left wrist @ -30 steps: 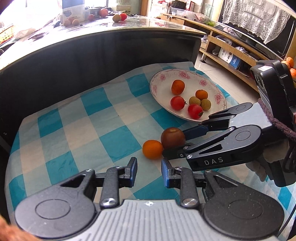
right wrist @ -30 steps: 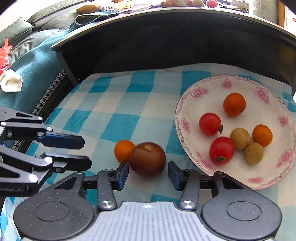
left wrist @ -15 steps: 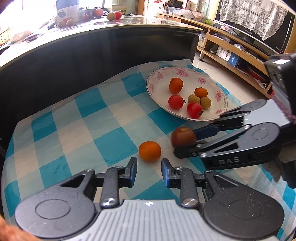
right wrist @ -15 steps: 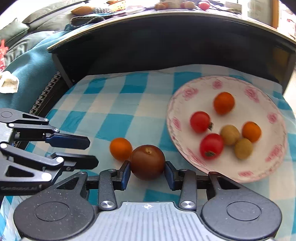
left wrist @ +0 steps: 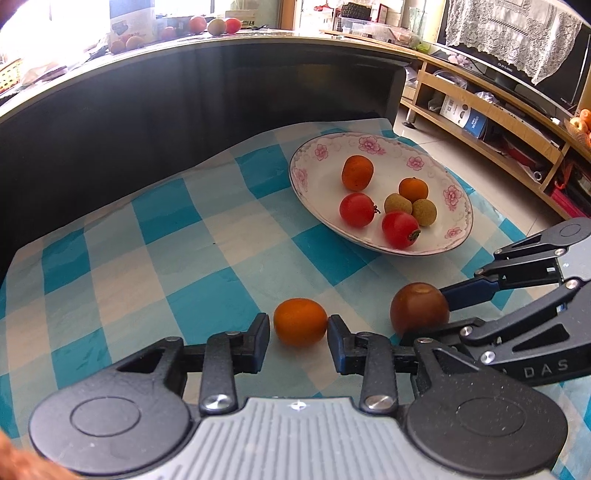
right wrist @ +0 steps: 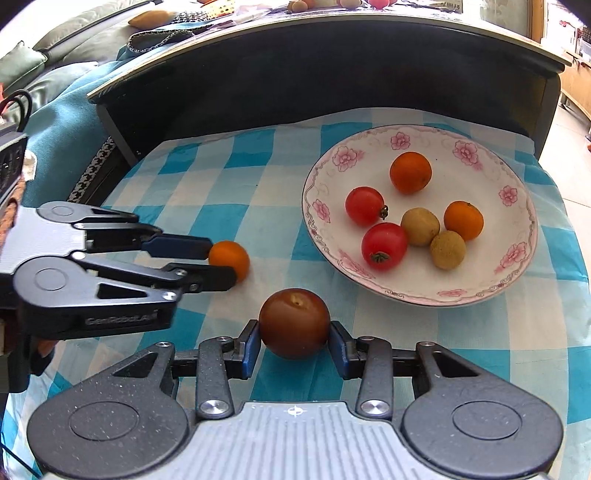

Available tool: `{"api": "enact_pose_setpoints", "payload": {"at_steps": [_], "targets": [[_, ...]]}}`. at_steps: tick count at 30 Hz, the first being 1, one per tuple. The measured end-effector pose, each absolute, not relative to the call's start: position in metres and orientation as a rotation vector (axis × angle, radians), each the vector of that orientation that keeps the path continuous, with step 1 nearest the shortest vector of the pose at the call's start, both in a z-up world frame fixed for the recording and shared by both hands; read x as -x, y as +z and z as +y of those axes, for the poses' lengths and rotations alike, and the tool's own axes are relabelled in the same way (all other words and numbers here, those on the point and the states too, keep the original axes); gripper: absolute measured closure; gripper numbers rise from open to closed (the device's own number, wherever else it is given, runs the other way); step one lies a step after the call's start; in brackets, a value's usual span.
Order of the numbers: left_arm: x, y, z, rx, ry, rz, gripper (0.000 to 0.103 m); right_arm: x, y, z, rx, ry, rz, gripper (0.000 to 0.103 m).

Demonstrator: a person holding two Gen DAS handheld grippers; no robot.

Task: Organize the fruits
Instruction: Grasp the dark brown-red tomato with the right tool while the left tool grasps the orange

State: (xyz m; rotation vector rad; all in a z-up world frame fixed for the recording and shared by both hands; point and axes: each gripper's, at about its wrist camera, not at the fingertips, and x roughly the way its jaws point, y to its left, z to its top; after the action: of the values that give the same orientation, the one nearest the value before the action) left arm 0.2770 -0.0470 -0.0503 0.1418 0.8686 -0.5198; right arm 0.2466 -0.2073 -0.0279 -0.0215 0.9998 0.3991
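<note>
My left gripper point(left wrist: 297, 341) is open, its fingers on either side of a small orange fruit point(left wrist: 300, 322) lying on the blue checked cloth; this fruit also shows in the right wrist view point(right wrist: 229, 259). My right gripper point(right wrist: 294, 347) is shut on a dark brown-red tomato point(right wrist: 294, 322), which the left wrist view point(left wrist: 419, 308) shows lifted slightly off the cloth. A white flowered plate point(right wrist: 517, 254) at the right holds two red tomatoes, two orange fruits and two tan longans.
A dark curved counter wall point(left wrist: 184, 92) rises behind the cloth, with more fruit on its top point(left wrist: 216, 26). A wooden shelf unit point(left wrist: 498, 122) stands at far right. A teal sofa point(right wrist: 55, 122) lies to the left.
My right gripper closed on the dark tomato and drew it back from the orange fruit. My left gripper opened wider and moved forward around the orange fruit.
</note>
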Motion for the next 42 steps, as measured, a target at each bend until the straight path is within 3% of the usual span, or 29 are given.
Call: {"api": "enact_pose_setpoints", "payload": {"at_steps": [27,42], "targets": [[-0.232,-0.056,-0.055,-0.241,-0.577,0.922,0.062,-0.216,-0.027,-0.215,0.146,0.417,1.007,0.068],[-0.223,-0.059,-0.049,-0.276,-0.584,0.900,0.057,-0.210,-0.029,-0.214,0.139,0.412,0.989,0.063]]}}
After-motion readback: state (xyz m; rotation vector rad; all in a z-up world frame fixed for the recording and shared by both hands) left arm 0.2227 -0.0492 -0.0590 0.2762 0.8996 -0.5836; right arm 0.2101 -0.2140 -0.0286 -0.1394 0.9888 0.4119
